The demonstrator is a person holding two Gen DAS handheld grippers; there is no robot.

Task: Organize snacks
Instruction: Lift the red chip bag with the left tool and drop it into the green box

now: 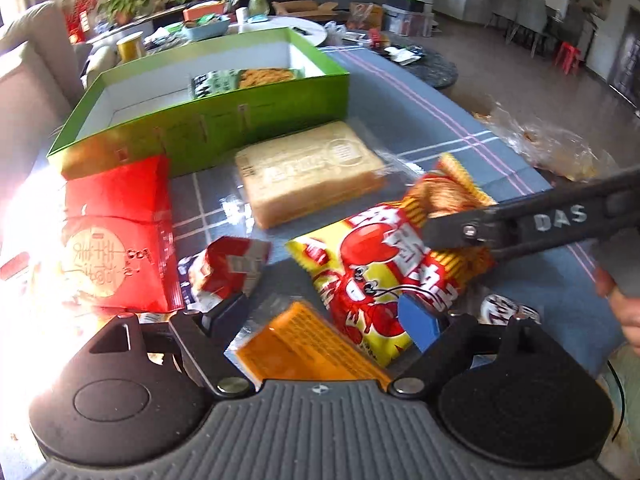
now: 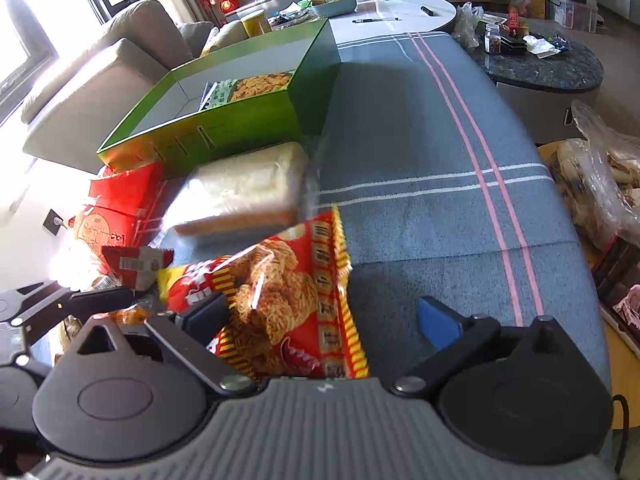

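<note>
The yellow-and-red crayfish snack bag (image 1: 384, 276) lies near the front edge of the table (image 2: 420, 128), on the blue-grey striped cloth, and it seems to be the packet now being collected for the green box (image 1: 224, 120) that stands toward the table's far left corner with one noodle-snack packet (image 1: 244, 80) already inside. The right gripper (image 2: 324, 320) is at the bag's end: in its own view the bag lies between the spread jaws, against the dark left finger and apart from the blue right pad (image 2: 436, 320), so nothing is pinched yet; in the left wrist view one dark finger crosses the bag's upper end. The likely step is the grasp, so the next move calls for the jaws to close on the crinkled end of the bag, then a lift over the near wall of the box. The left gripper (image 1: 324, 320) hangs open just above the front edge, its jaws spread around an orange wafer packet (image 1: 308, 348) and the bag's lower corner, touching neither for certain. Beyond, a clear-wrapped block of pale biscuits (image 1: 308, 168) lies just before the box, a red pouch (image 1: 120, 236) at the left edge and a small crumpled red-and-white wrapper (image 1: 224, 268) beside it
</note>
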